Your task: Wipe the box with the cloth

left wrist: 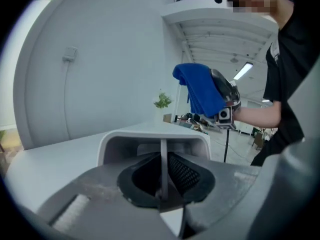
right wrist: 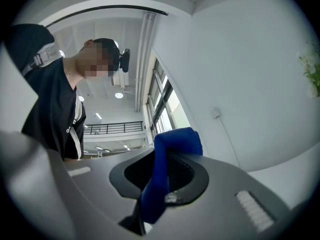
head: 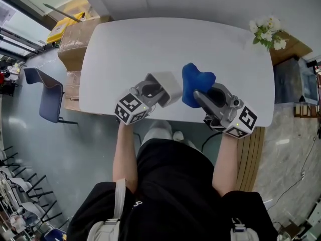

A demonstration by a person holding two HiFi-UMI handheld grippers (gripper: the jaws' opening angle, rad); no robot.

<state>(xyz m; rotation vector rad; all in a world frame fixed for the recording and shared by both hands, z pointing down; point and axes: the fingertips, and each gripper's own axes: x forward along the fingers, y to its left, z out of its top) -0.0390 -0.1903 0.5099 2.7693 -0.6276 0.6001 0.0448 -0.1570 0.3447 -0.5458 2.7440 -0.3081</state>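
Box (head: pixel 171 83), one, white: being held over the near edge of the surface (head: pixel 150 39); the left claw (head: pixel 160 95) is clamping on its thin wall. Cloth (head: pixel 194 83), one, blue: bunching over that same edge of the surface; the right claw (head: pixel 199 95) is pinching it. Claws, two.

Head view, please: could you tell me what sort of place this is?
Probably an open-plan office or lab workspace rather than a home: a white table stands beside stacked cardboard boxes and a blue chair, and the right gripper view shows an indoor balcony railing.
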